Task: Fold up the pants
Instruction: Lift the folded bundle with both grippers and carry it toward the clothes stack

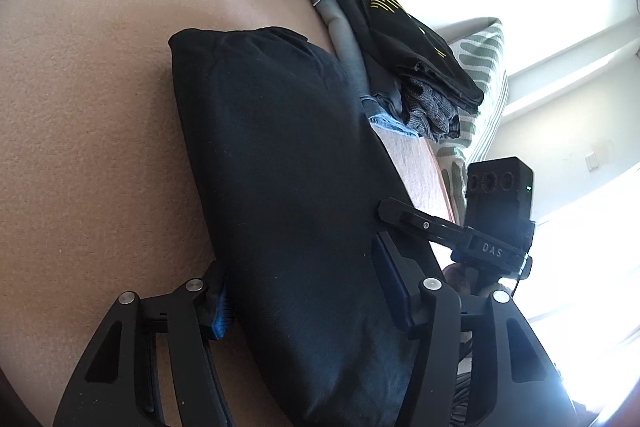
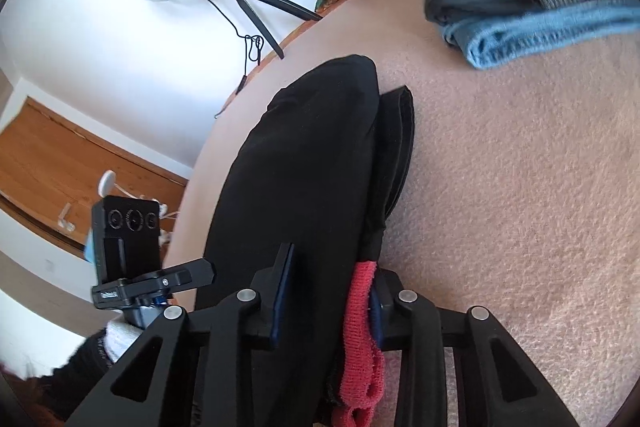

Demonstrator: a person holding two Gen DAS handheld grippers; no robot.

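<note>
The black pants (image 1: 288, 187) lie as a thick folded bundle on the pink bed (image 1: 88, 107), just beside a stack (image 1: 408, 67) of folded clothes. Both claws straddle the bundle from opposite ends. The left claw (image 1: 304, 299) has fingers on either side of the cloth, seemingly clamping it. The right claw (image 2: 328, 291) likewise pinches the pants, with a red band (image 2: 360, 327) caught against its right finger. Holding both ends probably lets the bundle be lifted whole, without unfolding, perhaps toward the stack.
</note>
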